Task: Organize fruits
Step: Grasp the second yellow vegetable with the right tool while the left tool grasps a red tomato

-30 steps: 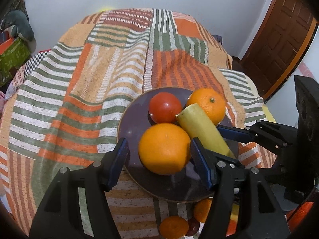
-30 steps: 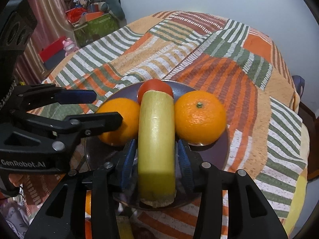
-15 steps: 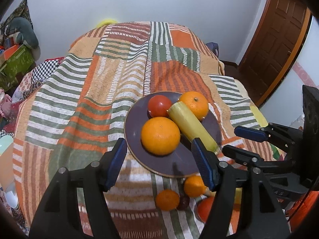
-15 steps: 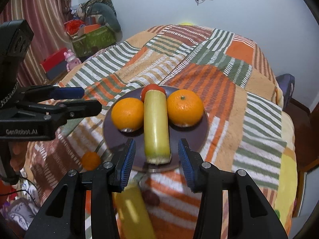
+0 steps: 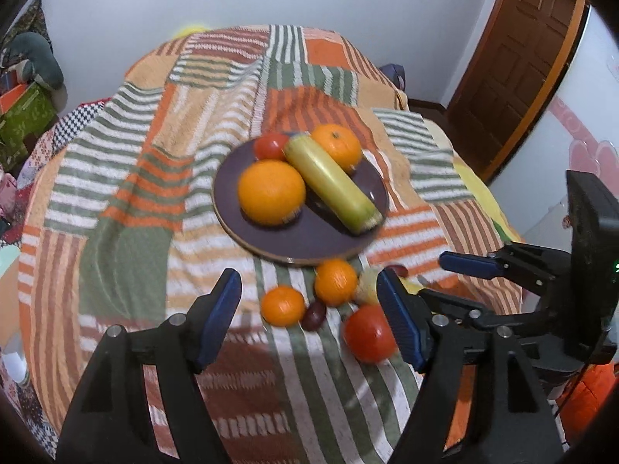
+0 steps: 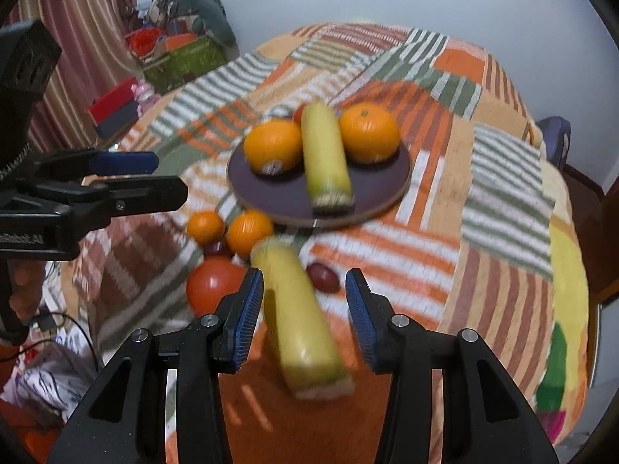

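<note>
A dark purple plate [image 5: 309, 245] [image 6: 390, 189] on the striped bedspread holds two oranges [image 5: 271, 192] [image 6: 369, 132], a red tomato [image 5: 269, 145] and a yellow-green cylinder fruit [image 5: 332, 183] [image 6: 326, 154]. In front of the plate lie two small oranges [image 5: 335, 282] [image 6: 249, 232], a tomato [image 5: 367, 334] [image 6: 214, 284], dark plums [image 5: 314, 310] [image 6: 324, 276] and a second yellow-green cylinder [image 6: 301, 321]. My left gripper [image 5: 309, 321] is open and empty above the small oranges. My right gripper [image 6: 303, 315] is open, its fingers either side of the second cylinder without touching.
The bedspread [image 5: 135, 193] covers a bed that drops off on all sides. A brown door [image 5: 514, 58] stands at the right. Boxes and a stuffed toy [image 6: 182, 50] lie on the floor at the left. Each gripper shows in the other's view [image 5: 503, 266] [image 6: 96, 189].
Both grippers have pulled back from the plate toward the near edge. The right one let go of the cylinder on the plate. The loose fruits in front came into view.
</note>
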Tool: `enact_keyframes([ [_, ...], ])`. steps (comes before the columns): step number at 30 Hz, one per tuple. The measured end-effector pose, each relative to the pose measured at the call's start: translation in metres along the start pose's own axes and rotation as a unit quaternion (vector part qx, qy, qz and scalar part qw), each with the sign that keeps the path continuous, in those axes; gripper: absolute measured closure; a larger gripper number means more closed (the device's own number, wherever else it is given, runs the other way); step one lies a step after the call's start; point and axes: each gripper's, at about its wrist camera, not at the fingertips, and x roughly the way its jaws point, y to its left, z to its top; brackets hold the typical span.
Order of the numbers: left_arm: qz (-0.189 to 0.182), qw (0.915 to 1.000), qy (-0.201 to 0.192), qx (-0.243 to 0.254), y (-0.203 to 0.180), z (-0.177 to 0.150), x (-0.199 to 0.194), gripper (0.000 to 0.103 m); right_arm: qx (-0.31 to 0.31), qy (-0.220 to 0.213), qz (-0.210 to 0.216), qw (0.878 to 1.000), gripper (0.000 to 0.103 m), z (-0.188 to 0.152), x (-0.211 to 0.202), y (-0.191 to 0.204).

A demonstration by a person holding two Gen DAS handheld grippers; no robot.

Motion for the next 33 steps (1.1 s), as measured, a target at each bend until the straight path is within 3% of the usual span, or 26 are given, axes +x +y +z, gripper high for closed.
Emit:
enact_keyframes([
  [4, -0.006, 0.9999, 0.016, 0.001, -0.009, -0.012, 0.007, 0.031, 0.000, 0.021, 0.006, 1.000, 0.061, -0.013, 0.011, 0.002],
  [7, -0.013, 0.9995, 0.027, -0.002, -0.014, -0.020, 0.012, 0.031, -0.004, 0.020, -0.004, 1.000, 0.062, -0.017, 0.014, 0.002],
  [13, -0.022, 0.9987, 0.046, 0.001, -0.025, -0.031, 0.022, 0.031, 0.010, 0.018, 0.020, 1.000, 0.061, -0.020, 0.015, -0.004],
  [20, -0.024, 0.9979, 0.060, 0.004, -0.033, -0.037, 0.035, 0.031, -0.022, 0.029, 0.007, 0.999, 0.064, -0.031, 0.008, 0.002],
  [33, -0.023, 0.9968, 0.075, 0.011, -0.039, -0.036, 0.060, 0.046, 0.001, 0.040, 0.022, 0.999, 0.063, -0.045, -0.013, -0.013],
])
